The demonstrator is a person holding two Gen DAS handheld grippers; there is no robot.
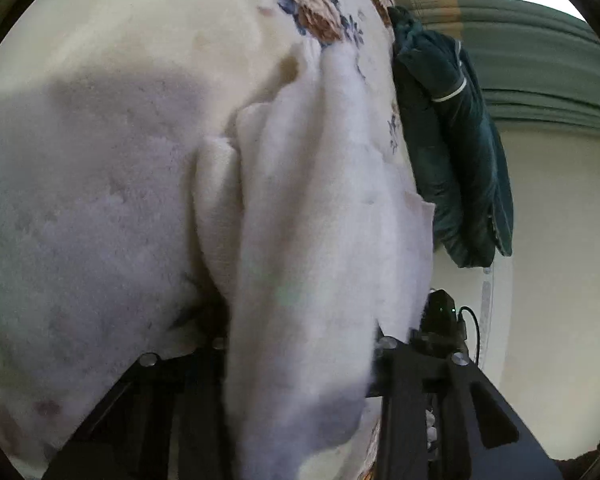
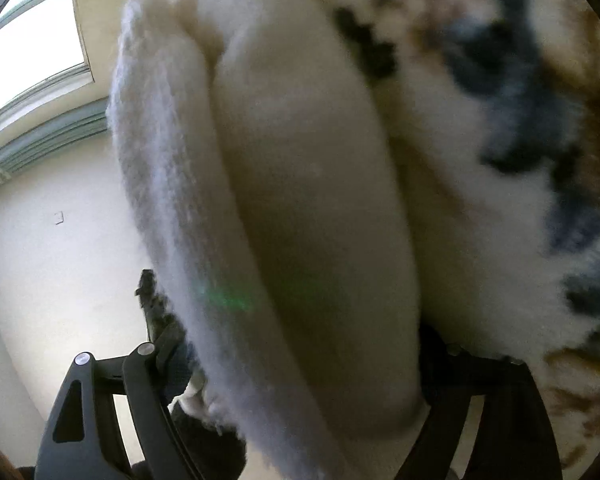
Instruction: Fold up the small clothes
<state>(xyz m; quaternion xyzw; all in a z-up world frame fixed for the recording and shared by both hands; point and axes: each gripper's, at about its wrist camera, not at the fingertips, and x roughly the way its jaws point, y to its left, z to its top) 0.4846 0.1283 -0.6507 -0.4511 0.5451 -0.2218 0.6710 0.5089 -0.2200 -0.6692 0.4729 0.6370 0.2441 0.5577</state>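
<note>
Mid-fold: white fleece garment (image 1: 300, 208) is pinched by left gripper (image 1: 300, 344) & right gripper (image 2: 300, 344) over floral blanket (image 1: 316, 12) — fold not yet laid flat

White fleece cloth (image 1: 300, 240) covers both grippers' fingertips, hiding their grip, and the flowered blanket (image 2: 520, 120) beside it is badly blurred.
</note>
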